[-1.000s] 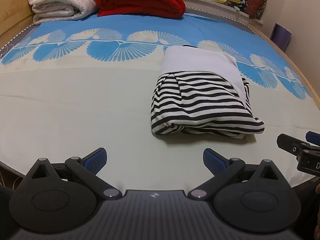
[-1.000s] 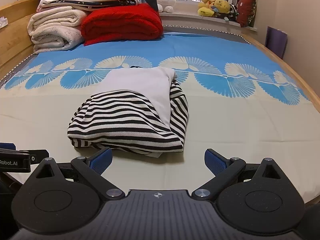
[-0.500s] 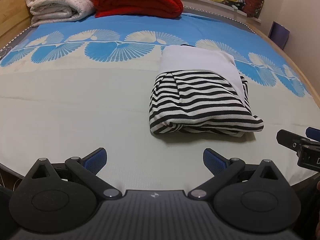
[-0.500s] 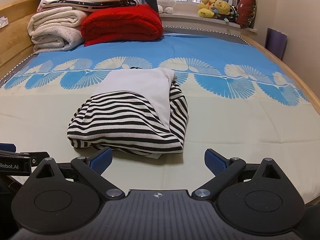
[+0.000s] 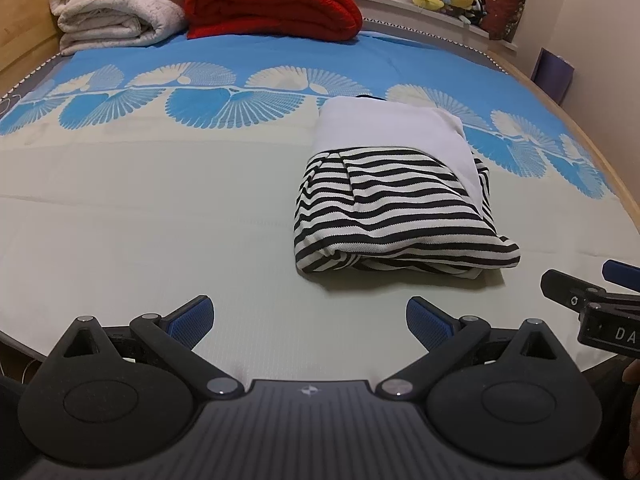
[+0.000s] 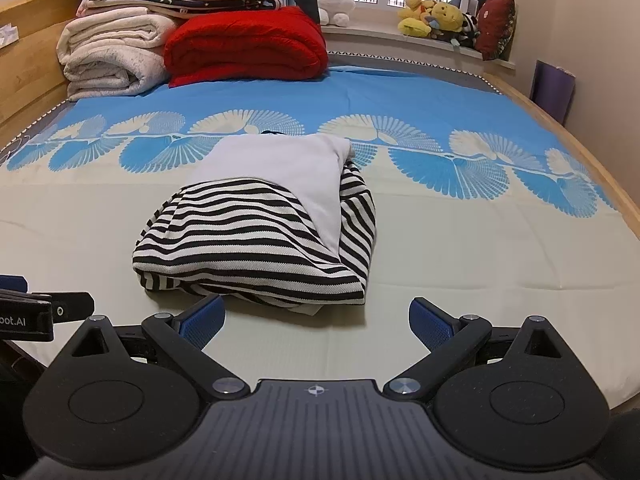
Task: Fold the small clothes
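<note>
A black-and-white striped garment with a white panel [image 5: 396,208] [image 6: 260,236] lies folded into a compact bundle on the bed. My left gripper [image 5: 310,320] stands open over the sheet, short of the bundle's near left corner, holding nothing. My right gripper [image 6: 316,320] is open too, with its left fingertip close to the bundle's near edge and nothing between the pads. Each gripper's tip shows at the edge of the other's view: the right gripper [image 5: 592,296] and the left gripper [image 6: 40,308].
The bed sheet [image 5: 140,216] is pale near me and blue with fan patterns farther off. Folded white blankets [image 6: 112,56] and a red quilt [image 6: 248,46] are stacked at the headboard side. Plush toys [image 6: 436,18] line the window sill. A wooden bed rim [image 6: 600,176] runs along the right.
Both grippers have drifted slightly, so the bundle sits a little lower and left in the left view. The garment itself has not moved, and both grippers stay open.
</note>
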{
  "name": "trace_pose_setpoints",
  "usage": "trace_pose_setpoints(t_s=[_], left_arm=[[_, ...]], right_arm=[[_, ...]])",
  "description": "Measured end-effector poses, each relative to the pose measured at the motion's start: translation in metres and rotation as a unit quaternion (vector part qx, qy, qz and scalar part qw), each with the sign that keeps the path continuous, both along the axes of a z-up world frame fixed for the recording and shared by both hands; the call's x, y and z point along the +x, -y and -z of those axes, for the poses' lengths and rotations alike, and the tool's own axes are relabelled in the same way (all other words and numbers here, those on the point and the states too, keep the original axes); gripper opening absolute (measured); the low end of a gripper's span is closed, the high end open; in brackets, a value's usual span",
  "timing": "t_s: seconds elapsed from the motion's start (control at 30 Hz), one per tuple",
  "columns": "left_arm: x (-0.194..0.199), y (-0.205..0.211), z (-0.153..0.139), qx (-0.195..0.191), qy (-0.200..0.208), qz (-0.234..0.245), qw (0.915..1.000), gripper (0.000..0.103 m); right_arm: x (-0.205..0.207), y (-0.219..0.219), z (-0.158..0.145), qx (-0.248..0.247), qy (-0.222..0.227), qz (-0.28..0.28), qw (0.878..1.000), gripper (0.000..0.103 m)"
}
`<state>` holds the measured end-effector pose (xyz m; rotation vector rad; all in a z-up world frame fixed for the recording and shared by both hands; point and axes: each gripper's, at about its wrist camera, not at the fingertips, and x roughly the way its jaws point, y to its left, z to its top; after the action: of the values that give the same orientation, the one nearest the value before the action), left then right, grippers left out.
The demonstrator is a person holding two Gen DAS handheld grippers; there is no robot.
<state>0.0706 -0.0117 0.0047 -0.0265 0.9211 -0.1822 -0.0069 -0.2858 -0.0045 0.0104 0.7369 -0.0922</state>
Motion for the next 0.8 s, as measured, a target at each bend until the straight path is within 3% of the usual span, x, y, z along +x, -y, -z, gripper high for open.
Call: trace_pose_setpoints(t_s=[0.8], left_arm=[[0.0005, 0.0013, -0.0003, 0.001, 0.002, 0.004, 1.0000, 0.103]], right_arm=[[-0.0015, -0.0040, 0.0007, -0.009, -0.001, -0.008, 1.000, 0.098]])
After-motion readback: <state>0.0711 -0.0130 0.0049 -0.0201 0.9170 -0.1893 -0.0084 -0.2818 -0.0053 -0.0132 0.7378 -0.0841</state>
